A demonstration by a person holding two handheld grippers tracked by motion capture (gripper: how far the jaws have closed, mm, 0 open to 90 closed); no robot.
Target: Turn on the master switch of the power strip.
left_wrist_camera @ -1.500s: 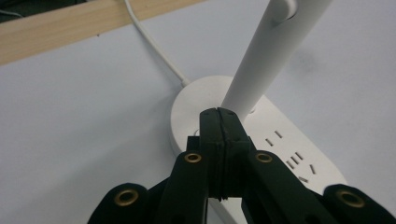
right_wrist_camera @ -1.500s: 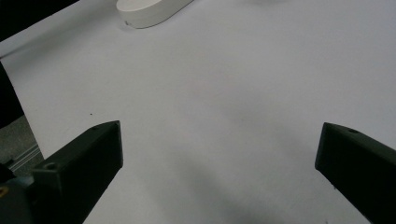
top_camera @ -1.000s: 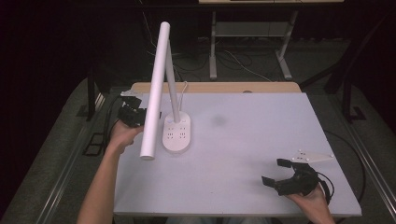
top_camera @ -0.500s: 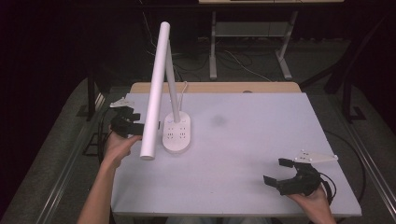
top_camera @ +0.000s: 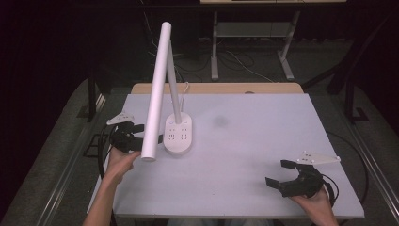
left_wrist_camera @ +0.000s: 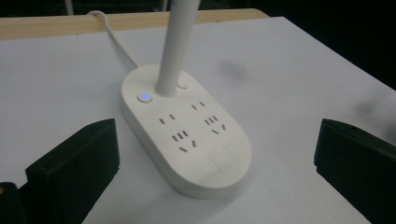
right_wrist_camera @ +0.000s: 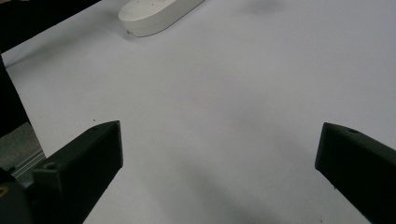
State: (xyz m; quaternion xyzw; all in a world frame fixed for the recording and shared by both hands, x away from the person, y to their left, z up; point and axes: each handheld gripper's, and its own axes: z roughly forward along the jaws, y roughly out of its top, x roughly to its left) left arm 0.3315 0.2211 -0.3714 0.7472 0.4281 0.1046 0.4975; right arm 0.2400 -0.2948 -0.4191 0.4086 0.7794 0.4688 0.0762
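A white desk lamp stands on the white table [top_camera: 263, 141]. Its oval base [top_camera: 178, 136] carries several sockets, and its long tube head [top_camera: 157, 84] slants down toward the front left. My left gripper [top_camera: 139, 133] sits at the table's left edge, just left of the base and partly behind the tube head. Its jaws have just been opening and now stand wide apart with nothing gripped. In the left gripper view the base [left_wrist_camera: 187, 135] lies ahead between the jaws, with a small button lit blue [left_wrist_camera: 145, 97]. My right gripper [top_camera: 276, 172] rests open near the front right corner.
The lamp's white cord [left_wrist_camera: 114, 42] runs from the base to the table's wooden back edge [top_camera: 216, 88]. In the right gripper view, the base's end [right_wrist_camera: 154, 14] shows far off across bare tabletop [right_wrist_camera: 224, 93]. Dark floor, cables and desk legs [top_camera: 214, 52] lie beyond the table.
My left gripper has drawn back from the lamp base toward the front left edge of the table, and its jaws have spread wider. The right gripper has stayed put.
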